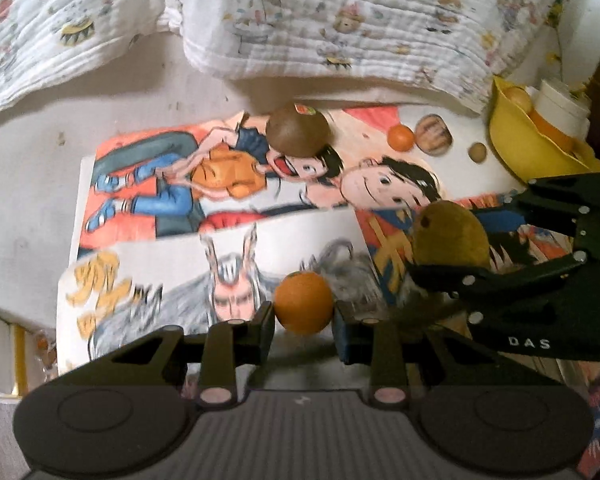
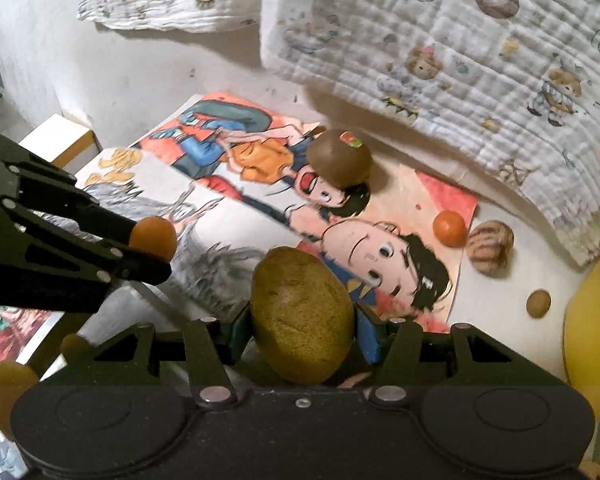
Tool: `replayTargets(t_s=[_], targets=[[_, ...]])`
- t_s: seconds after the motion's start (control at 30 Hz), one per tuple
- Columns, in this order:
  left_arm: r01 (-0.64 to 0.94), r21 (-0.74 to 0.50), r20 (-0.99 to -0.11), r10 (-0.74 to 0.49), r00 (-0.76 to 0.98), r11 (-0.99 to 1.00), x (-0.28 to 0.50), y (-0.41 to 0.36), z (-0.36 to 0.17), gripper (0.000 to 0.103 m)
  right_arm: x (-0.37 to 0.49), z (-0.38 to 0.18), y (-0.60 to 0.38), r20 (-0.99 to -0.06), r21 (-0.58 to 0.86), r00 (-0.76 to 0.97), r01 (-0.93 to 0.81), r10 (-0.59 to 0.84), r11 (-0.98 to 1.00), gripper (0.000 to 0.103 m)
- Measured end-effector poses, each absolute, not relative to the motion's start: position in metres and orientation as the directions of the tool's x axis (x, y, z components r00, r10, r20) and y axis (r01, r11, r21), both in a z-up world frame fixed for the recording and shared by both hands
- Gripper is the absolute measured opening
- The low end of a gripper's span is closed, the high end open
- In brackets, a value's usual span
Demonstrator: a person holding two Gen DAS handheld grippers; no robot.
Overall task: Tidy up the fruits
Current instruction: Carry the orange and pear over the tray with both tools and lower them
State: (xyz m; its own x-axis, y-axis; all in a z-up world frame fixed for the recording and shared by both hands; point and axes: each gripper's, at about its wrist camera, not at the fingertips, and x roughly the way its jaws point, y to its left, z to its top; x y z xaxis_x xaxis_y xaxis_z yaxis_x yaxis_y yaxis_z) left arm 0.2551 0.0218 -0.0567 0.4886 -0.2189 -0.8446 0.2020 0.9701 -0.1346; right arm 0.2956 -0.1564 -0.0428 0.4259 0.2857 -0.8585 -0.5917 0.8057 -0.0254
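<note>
My left gripper (image 1: 305, 316) is shut on a small orange fruit (image 1: 305, 302), held above the cartoon posters; it also shows in the right wrist view, left gripper (image 2: 156, 256), orange fruit (image 2: 153, 236). My right gripper (image 2: 302, 328) is shut on a greenish-brown kiwi (image 2: 302, 314), also seen as right gripper (image 1: 440, 248) with the kiwi (image 1: 450, 236) at the right of the left wrist view. On the posters lie a brown kiwi with a sticker (image 1: 298, 130) (image 2: 339, 156) and a small orange (image 1: 401, 137) (image 2: 450, 228).
A striped walnut-like ball (image 1: 433, 135) (image 2: 490, 248) and a small brown nut (image 1: 477, 152) (image 2: 538, 303) lie beside the poster (image 1: 220, 240). A yellow bowl (image 1: 520, 136) (image 2: 588, 328) with fruit stands at the right. A patterned blanket (image 1: 340, 20) hangs behind.
</note>
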Motion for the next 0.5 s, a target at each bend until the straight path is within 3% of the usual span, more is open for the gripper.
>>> replayTargets(t_s=[0.5], targets=[[0.194,-0.127,-0.873,-0.203,0.444,0.973,0.209,0.021,-0.066,0.033,0.251,-0.033,-0.148,-0.868,-0.066,0.432,-0.589,0.245,0.805,0.055]])
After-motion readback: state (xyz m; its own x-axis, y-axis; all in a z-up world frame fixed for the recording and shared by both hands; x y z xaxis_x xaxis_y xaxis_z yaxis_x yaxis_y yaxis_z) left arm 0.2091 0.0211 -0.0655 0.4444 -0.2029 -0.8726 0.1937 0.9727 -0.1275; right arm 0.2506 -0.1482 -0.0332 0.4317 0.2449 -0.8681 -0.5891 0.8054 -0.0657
